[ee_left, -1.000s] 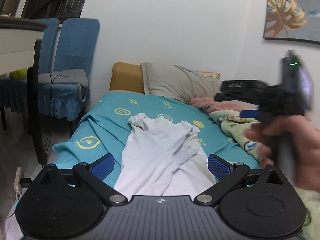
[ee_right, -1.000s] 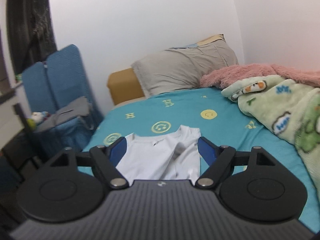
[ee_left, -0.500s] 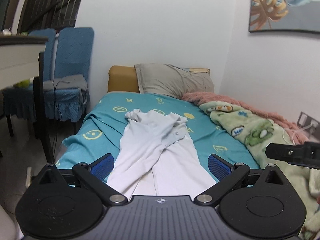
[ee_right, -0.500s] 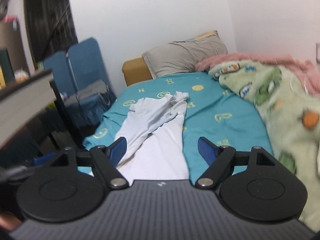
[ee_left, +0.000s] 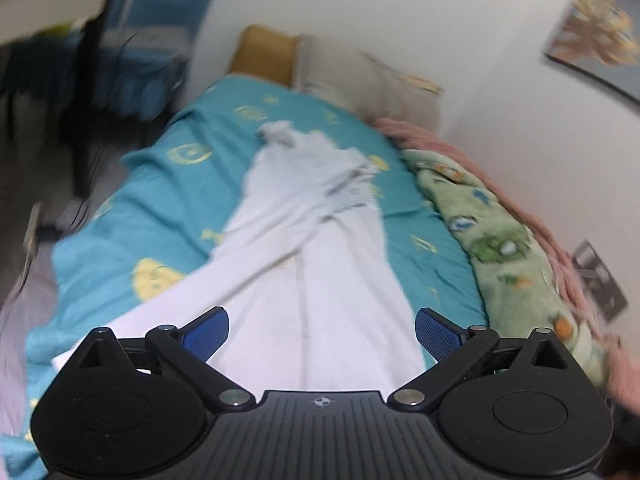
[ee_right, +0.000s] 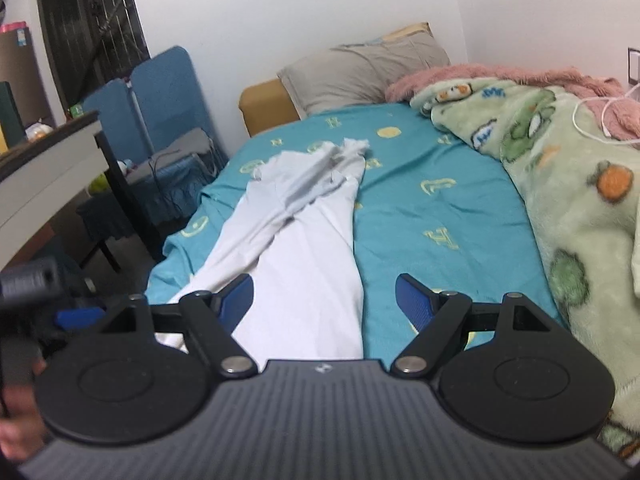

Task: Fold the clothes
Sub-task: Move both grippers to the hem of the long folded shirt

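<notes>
stage: sides folded in, end-to-end fold left | shirt (ee_right: 304, 240): lengthwise on bed (ee_right: 432, 216), just ahead of both claws | left claw (ee_left: 322, 330): wide, empty | right claw (ee_right: 324, 300): wide, empty

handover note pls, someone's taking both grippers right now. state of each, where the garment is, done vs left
Left gripper: open, empty, above the near end of the white garment.
Right gripper: open, empty, pointed over the same end.
Garment: stretched lengthwise on the teal bedsheet, sides folded inward and crossing over each other, far end bunched towards the grey pillow. Green blanket lies to its right, apart from it.
Done: apparently the lengthwise side folds, rough.
Left: probably smooth the bunched top, then fold the near end up towards the far end.
</notes>
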The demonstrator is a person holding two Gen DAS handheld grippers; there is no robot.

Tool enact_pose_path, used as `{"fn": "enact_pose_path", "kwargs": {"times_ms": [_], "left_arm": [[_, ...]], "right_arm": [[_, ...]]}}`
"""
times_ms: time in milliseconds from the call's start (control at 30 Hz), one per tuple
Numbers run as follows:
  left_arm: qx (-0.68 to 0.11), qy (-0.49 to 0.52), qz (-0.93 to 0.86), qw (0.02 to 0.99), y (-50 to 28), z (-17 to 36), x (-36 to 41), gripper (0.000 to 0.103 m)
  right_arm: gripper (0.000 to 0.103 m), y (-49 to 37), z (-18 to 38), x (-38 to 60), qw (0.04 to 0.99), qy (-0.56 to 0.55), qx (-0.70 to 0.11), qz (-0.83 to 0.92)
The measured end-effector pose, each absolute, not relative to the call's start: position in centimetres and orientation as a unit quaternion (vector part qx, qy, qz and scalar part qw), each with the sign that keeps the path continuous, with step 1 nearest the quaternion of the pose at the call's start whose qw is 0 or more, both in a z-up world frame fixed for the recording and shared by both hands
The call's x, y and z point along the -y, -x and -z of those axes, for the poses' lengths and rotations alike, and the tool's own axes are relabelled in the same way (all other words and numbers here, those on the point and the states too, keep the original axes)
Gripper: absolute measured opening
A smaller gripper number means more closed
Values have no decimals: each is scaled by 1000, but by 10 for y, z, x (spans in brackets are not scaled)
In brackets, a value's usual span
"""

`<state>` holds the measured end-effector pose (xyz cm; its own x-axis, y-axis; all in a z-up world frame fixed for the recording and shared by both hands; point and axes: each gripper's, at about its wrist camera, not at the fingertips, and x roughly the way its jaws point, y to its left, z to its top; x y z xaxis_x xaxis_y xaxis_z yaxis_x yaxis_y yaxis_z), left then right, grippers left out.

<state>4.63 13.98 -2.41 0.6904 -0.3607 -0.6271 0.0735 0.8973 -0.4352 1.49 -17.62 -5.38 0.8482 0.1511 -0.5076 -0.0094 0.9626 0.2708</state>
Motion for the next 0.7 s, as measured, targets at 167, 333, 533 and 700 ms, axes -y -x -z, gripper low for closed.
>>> {"fn": "enact_pose_path", "kwargs": {"times_ms": [167, 333, 533, 700], "left_arm": [[-415, 173, 115, 886, -81, 6, -206, 98], [-454, 121, 157, 869, -104, 12, -256, 87], [-517, 166, 207, 814, -110, 81, -302, 67], [-534, 208, 237, 785, -100, 129, -322, 56]], "right_arm": [[80, -11, 56, 183, 945, -159, -281, -49], [80, -11, 54, 183, 944, -172, -277, -44], [80, -18, 56, 181, 943, -174, -283, -36], [80, -35, 68, 179, 927, -199, -315, -28]]}}
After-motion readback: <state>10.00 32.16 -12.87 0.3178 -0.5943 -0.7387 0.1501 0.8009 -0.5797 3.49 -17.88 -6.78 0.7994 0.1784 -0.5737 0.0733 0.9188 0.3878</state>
